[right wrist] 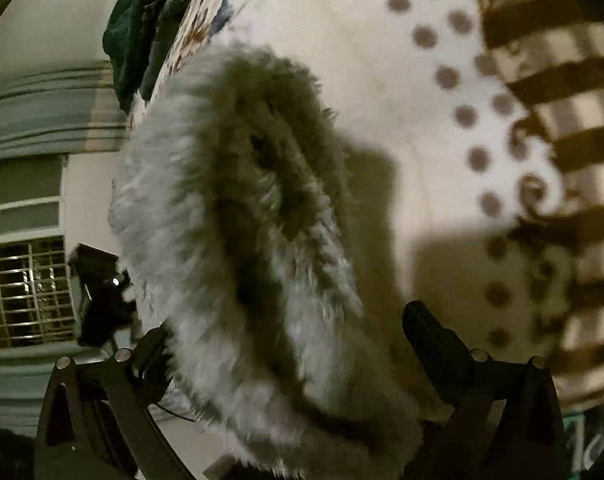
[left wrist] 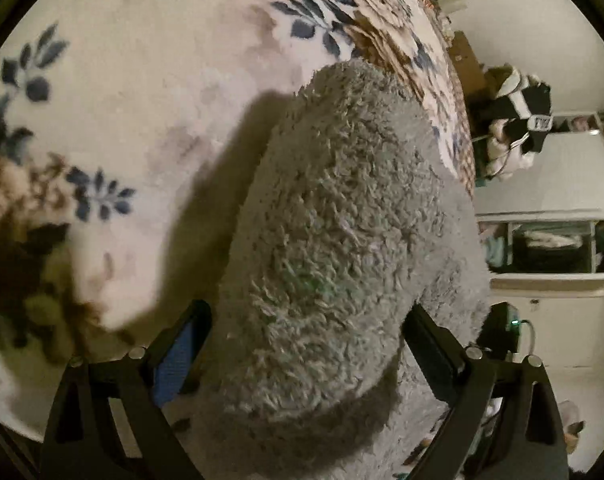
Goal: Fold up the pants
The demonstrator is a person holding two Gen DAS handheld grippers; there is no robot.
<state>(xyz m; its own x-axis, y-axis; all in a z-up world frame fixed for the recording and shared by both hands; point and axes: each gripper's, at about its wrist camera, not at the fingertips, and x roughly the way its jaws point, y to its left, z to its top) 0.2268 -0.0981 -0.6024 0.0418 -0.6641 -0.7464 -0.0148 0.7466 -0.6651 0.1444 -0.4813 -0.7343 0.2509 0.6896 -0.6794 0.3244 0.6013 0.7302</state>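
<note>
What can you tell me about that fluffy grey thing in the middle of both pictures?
The grey pants look like thick, shaggy fleece, bunched into a rounded mound rather than laid flat. They sit on a floral blanket and throw a dark shadow to one side. In each view the fabric fills the gap between the two black jaws. The right wrist view is blurred, showing a darker crease down the pile.

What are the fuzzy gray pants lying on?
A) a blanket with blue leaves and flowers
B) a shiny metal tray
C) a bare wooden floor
A: the fluffy gray pants rest on a cream blanket printed with blue leaves and flowers.
</note>
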